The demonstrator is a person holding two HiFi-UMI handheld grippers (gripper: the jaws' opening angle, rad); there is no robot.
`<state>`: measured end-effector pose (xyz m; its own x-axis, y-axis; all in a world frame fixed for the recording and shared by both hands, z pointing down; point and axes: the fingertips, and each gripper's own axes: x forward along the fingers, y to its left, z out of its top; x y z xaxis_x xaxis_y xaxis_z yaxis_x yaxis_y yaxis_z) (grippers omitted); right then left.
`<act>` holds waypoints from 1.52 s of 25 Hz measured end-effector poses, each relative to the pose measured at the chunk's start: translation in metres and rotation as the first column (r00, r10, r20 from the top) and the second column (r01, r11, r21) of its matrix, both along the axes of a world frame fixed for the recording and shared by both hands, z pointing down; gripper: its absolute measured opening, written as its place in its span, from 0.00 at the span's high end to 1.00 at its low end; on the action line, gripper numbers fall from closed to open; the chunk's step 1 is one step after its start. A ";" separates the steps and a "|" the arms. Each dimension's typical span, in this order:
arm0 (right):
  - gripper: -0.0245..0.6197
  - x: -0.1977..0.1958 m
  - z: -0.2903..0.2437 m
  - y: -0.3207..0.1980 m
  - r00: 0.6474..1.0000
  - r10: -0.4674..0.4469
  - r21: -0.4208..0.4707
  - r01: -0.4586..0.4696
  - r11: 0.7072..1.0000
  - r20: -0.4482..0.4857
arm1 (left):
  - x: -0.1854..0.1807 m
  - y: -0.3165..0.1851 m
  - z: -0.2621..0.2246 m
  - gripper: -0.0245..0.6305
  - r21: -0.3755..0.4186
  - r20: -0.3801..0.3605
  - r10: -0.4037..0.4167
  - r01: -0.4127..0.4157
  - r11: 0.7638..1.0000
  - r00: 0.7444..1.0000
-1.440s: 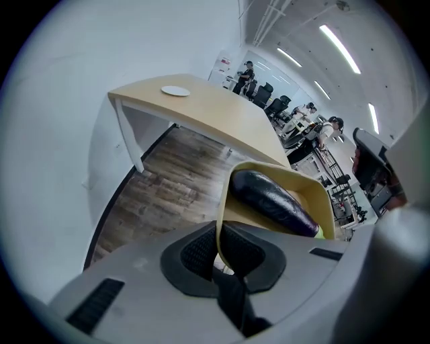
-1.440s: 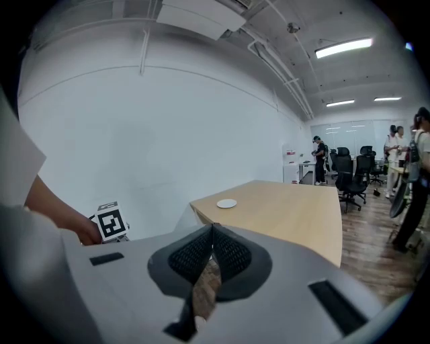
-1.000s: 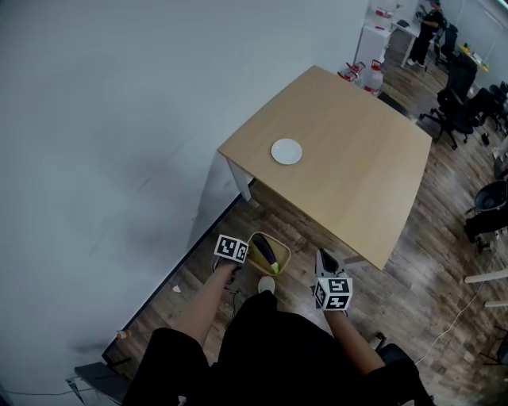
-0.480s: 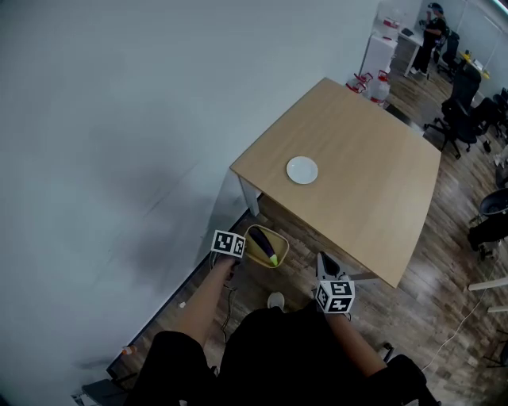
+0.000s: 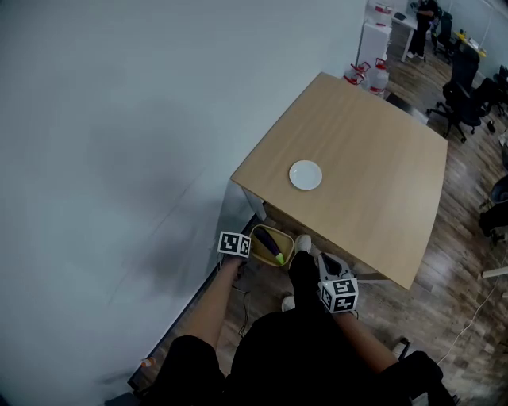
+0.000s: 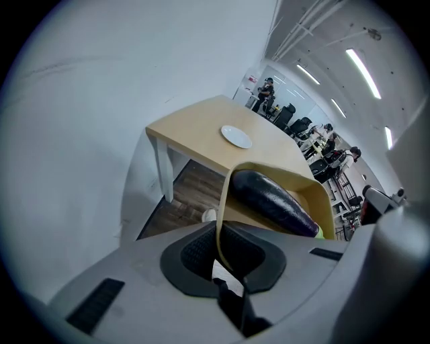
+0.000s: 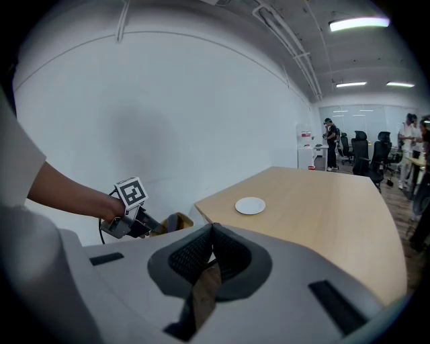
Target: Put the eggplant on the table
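Note:
A dark purple eggplant (image 5: 267, 243) with a green stem end lies in a small yellow bowl (image 5: 285, 239). My left gripper (image 5: 249, 247) is shut on the bowl's rim and carries it just in front of the near corner of the light wooden table (image 5: 373, 151). In the left gripper view the eggplant (image 6: 272, 201) fills the bowl (image 6: 295, 176) above the jaws. My right gripper (image 5: 324, 262) is shut with nothing in it, to the right of the bowl, by the table's near edge. A white plate (image 5: 305, 174) sits on the table.
A white wall (image 5: 119, 158) runs along the left. Water jugs (image 5: 373, 75) stand past the table's far corner. Office chairs (image 5: 464, 95) and a standing person (image 5: 419, 17) are at the back right. The floor is wooden planks (image 5: 452, 293).
The person has walked closer to the table. Both grippers and the bowl with the eggplant now sit right at the table's near corner. Neither grip has changed.

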<state>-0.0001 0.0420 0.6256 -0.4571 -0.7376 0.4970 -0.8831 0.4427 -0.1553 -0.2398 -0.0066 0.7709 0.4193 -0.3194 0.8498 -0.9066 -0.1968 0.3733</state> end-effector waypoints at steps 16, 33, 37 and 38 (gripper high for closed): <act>0.87 -0.031 0.012 -0.215 0.998 -0.058 0.013 0.057 0.998 0.019 | -0.001 -0.193 0.003 0.93 -0.031 0.005 -0.040 0.040 0.999 0.999; 0.87 0.002 0.047 -0.348 0.999 0.028 -0.040 -0.027 0.999 0.035 | 0.010 -0.346 0.026 0.93 -0.062 -0.010 -0.219 0.218 0.974 0.976; 0.87 0.018 0.057 -0.358 0.997 0.075 -0.069 -0.073 0.995 0.030 | 0.008 -0.371 0.031 0.93 -0.066 0.008 -0.272 0.272 0.960 0.962; 0.87 0.019 0.062 -0.360 0.996 0.085 -0.079 -0.082 0.993 0.029 | 0.006 -0.378 0.036 0.93 -0.068 0.005 -0.291 0.291 0.954 0.957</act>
